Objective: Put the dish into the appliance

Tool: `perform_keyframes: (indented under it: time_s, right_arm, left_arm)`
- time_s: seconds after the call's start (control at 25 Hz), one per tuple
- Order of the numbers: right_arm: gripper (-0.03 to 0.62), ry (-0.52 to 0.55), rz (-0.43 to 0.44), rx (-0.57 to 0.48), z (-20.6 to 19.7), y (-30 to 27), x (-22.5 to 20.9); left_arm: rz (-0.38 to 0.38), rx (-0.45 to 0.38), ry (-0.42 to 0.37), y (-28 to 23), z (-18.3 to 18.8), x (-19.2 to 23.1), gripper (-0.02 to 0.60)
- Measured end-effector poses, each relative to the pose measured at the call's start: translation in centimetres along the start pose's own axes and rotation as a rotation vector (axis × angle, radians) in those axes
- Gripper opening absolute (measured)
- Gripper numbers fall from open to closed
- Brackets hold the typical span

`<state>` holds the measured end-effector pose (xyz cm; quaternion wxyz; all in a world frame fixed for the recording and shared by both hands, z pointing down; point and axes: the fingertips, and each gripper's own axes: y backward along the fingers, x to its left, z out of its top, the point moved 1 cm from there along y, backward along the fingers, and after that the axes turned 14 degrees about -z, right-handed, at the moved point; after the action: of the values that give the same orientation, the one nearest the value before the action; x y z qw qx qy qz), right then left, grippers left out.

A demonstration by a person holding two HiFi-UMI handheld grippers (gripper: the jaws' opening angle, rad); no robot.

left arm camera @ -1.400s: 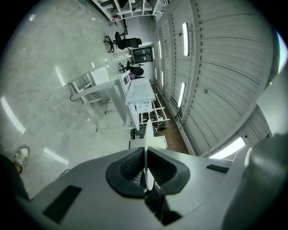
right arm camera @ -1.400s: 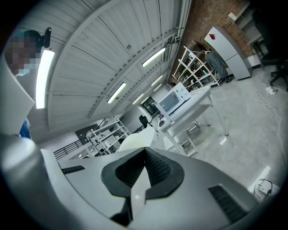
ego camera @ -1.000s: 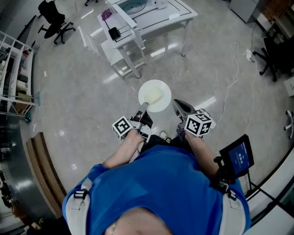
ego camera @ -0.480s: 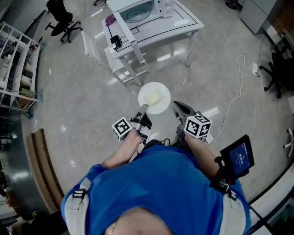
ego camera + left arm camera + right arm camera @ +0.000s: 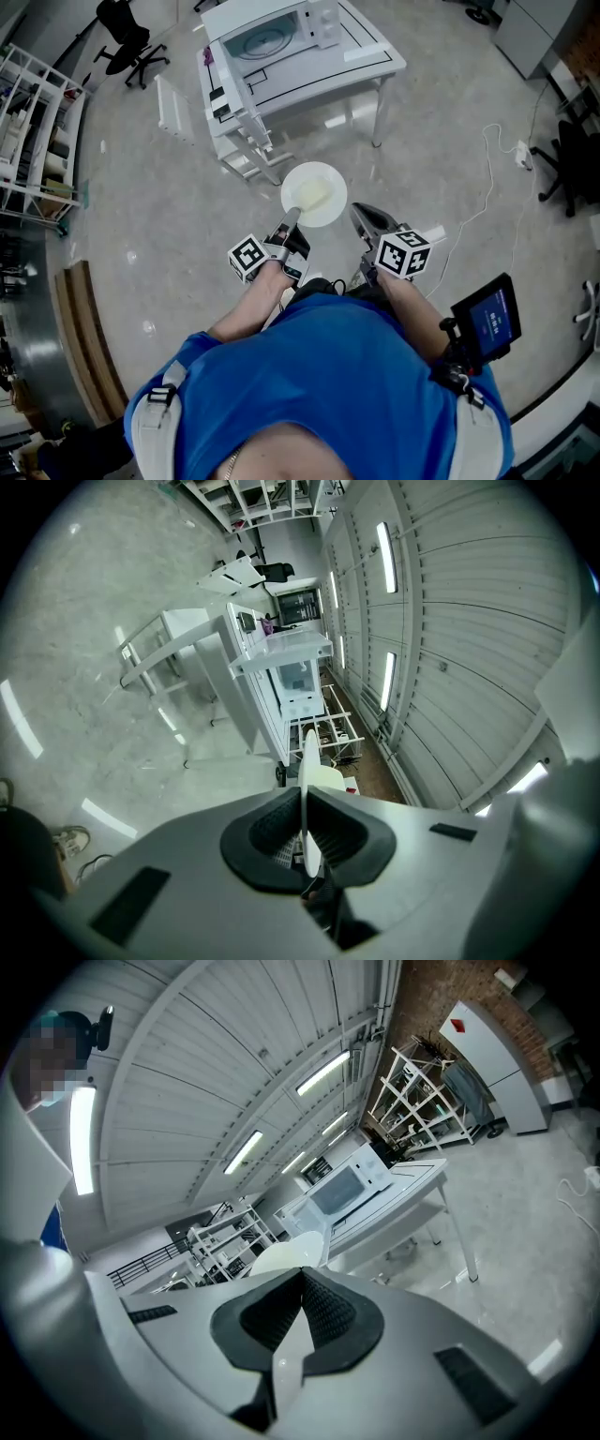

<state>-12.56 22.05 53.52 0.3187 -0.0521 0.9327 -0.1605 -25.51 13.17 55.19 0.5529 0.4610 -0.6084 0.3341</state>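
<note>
The task is judged to be at the carrying stage: the white plate (image 5: 314,195) is held in the air above the floor at 12 o'clock from the person, well apart from the microwave (image 5: 267,39), which is seen on the white table (image 5: 370,64) at about 11 o'clock. The plate's near rim is pinched edge-on by the left gripper (image 5: 292,218), its jaws set narrow on it. The right gripper (image 5: 362,215) is kept just beside the plate at 3 o'clock, its jaws pressed together with nothing between them. The approach, any opening of the door and the placing inside are left to do. One plate, one microwave, one table and two grippers are counted.
</note>
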Motion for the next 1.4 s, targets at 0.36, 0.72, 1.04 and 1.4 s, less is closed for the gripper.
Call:
perform_keyframes:
  time_s: [0.36, 0.72, 1.04, 1.4]
  right_arm:
    - [0.002, 0.009, 0.001, -0.009, 1.7, -1.3, -2.0]
    - [0.002, 0.025, -0.010, -0.008, 5.2, -3.8, -5.0]
    - [0.002, 0.038, -0.014, 0.008, 12.6, -12.1, -8.8]
    - [0.002, 0.068, -0.016, 0.016, 16.1, -16.9, -9.2]
  left_arm:
    - [0.004, -0.002, -0.003, -3.2, -0.7, 0.9, 0.018]
    - [-0.006, -0.021, 0.008, -9.0, 0.3, 2.1, 0.018]
    - [-0.013, -0.050, 0.011, -19.2, 6.0, 3.7, 0.018]
    - [-0.034, -0.096, 0.009, -23.4, 10.1, 4.2, 0.018]
